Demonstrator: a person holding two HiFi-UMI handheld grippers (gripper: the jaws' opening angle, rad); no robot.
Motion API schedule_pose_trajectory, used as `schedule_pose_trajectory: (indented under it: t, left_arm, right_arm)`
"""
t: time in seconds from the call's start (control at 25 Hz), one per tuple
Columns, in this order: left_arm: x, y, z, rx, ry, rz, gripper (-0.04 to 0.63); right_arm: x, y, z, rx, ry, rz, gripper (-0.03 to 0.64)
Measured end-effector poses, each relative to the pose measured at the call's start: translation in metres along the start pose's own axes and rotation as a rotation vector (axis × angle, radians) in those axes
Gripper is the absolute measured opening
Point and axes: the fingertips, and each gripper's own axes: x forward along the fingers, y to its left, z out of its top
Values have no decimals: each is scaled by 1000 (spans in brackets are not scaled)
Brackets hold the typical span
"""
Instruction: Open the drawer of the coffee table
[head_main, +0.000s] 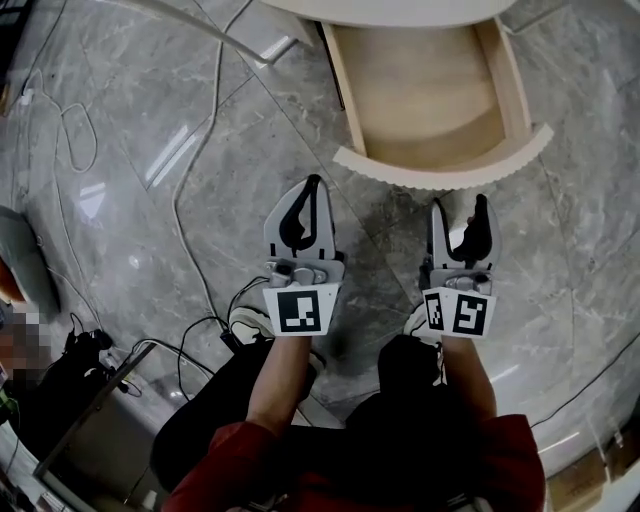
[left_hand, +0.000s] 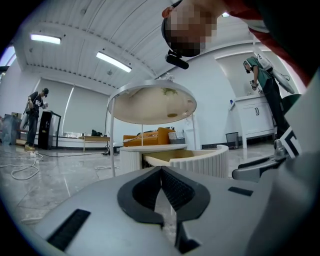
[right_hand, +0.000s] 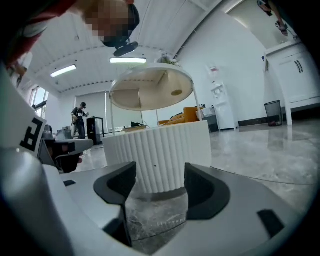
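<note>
- Currently, the left gripper (head_main: 313, 188) is hovering with its fingers clenched tip to tip, gripping nothing.
- The right gripper (head_main: 461, 208) is hovering with its fingers released, touching nothing.
- The drawer (head_main: 450, 165) is standing open from the coffee table (head_main: 390, 10), just ahead of both grippers.

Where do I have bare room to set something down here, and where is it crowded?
The open drawer is bare inside, between its side walls and curved front. Bare floor lies between that front and the left claw and right claw, also right of the drawer. Crowded: cables trail across the floor at the left.
</note>
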Motion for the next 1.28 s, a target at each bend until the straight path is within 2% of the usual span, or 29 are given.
schedule_pose_trajectory:
  t: [0.16,0.32,0.52,0.72,0.96,1.12,1.28]
  left_arm:
    - [-5,13,42,9,10,4,14]
    - [-18,30,119,63,25,1,14]
    - [-28,51,246,87,35,0,14]
    - [-46,77,386,60,52,39,14]
    - [-77,101,548,63,78,67,14]
    - [-87,115,629,6,160,101,14]
    - [-93,114,708,-25,145,122,14]
  right_arm:
    - [-7,8,53,-8,-17,-7,289]
    - [-23,27,139,-24,-9,5,290]
    - [-46,57,265,-38,14,53,290]
    - [-63,93,401,-71,7,127,289]
    - [-89,131,561,-63,-12,149,290]
    - [-97,147,669,-81,-65,182,290]
    - [-118,154,759,-141,-130,216,290]
